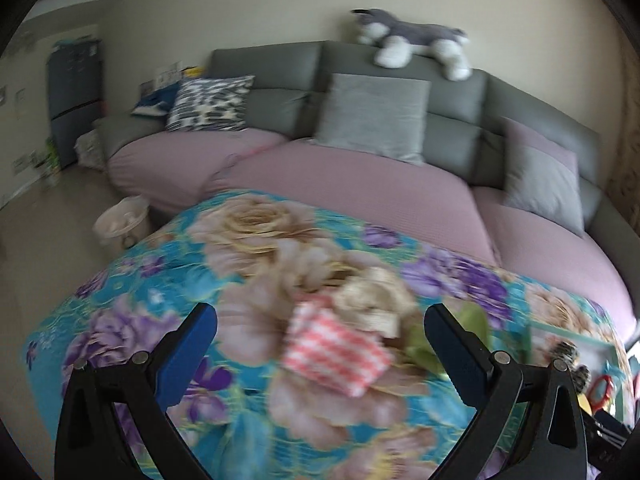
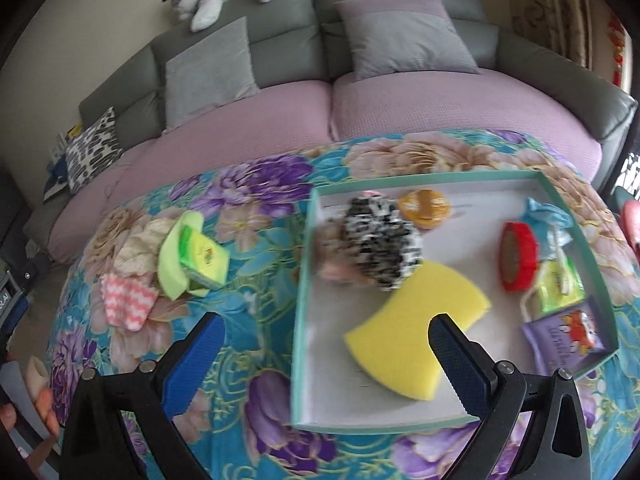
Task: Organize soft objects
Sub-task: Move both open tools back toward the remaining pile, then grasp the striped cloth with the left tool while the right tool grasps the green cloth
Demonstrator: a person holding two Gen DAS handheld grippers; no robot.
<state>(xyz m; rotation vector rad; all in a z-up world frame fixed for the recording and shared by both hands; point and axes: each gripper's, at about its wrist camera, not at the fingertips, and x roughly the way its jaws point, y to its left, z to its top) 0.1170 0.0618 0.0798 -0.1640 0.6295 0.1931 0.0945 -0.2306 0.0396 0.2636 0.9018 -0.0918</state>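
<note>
Pink striped cloth (image 1: 334,350) sits dead ahead of left gripper (image 1: 320,344), jaws wide, empty. Right gripper (image 2: 326,354), also wide, hangs over tray (image 2: 304,280), farther off.

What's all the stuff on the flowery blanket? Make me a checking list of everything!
Surface: flowery blanket covering a table.
Job's things: teal tray holds yellow sponge, black-and-white scrunchie, red round item, purple pouch. Outside it: pink striped cloth, green cloth.
Clutter: nothing seen.
Grippers: left gripper open, empty; right gripper open, empty.
Cables: nothing seen.
Surroundings: sofa, cushions, plush dog.
</note>
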